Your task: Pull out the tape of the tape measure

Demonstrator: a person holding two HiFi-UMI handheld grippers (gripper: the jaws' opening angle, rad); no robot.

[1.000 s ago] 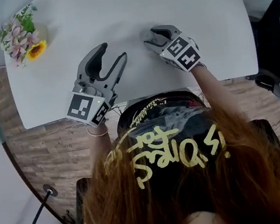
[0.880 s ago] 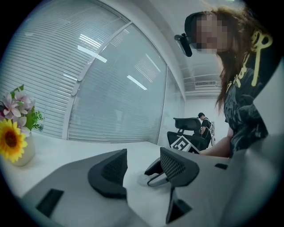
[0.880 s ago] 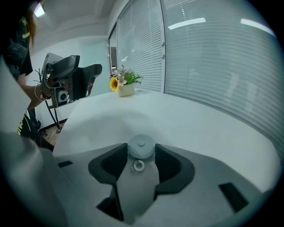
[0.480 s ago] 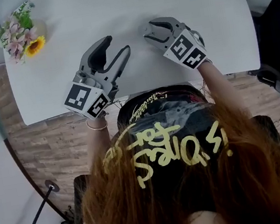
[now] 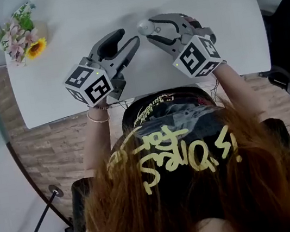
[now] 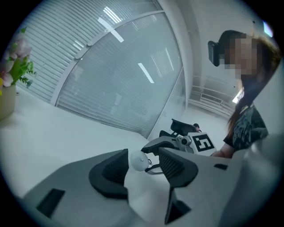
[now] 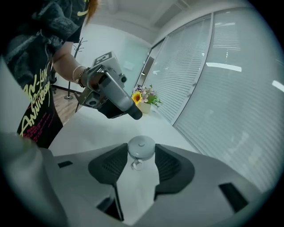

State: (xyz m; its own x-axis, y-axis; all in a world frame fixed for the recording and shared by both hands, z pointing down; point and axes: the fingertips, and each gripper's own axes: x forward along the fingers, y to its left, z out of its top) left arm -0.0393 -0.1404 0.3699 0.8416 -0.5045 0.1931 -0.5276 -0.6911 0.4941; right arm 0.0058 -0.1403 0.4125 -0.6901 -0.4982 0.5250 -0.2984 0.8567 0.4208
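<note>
Now | right hand-held gripper (image 5: 151,29) clamps tape measure (image 7: 141,148) | left hand-held gripper (image 5: 130,36): jaws closing, empty | near table (image 5: 150,79) edge

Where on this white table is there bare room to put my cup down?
The table's far half, right of the flowers, is bare, and its right end too. It's crowded only mid near edge, where the right tongs grip the tape measure.
</note>
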